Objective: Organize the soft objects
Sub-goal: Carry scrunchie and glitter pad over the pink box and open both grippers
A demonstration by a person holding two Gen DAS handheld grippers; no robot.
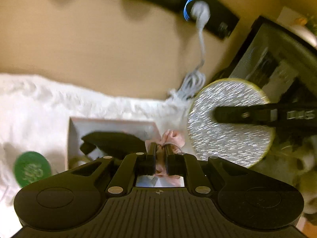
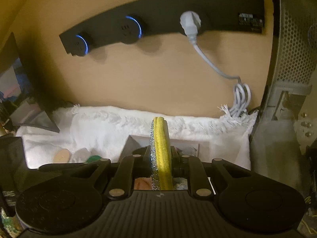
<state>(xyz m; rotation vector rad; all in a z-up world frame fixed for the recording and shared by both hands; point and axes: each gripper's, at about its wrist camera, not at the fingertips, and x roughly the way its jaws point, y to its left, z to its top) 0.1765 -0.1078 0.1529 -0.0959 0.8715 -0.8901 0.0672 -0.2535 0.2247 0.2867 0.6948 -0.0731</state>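
My left gripper (image 1: 160,148) is shut on a pink fabric scrunchie (image 1: 172,136) and holds it over the right edge of a pale open box (image 1: 111,123). A black soft item (image 1: 113,141) lies in that box. My right gripper (image 2: 160,150) is shut on a round sponge pad with a yellow side and a silver glitter side (image 2: 161,148), held on edge above the box (image 2: 136,139). In the left wrist view the pad's glitter face (image 1: 227,134) shows at the right, clamped by the right gripper's fingers (image 1: 245,115).
A white fluffy towel (image 1: 35,107) covers the surface under the box. A green round pad (image 1: 31,169) lies at the left. A black power strip (image 2: 162,17) with a white plug and coiled cable (image 2: 240,97) is on the tan wall. A grey perforated case (image 2: 293,39) stands at the right.
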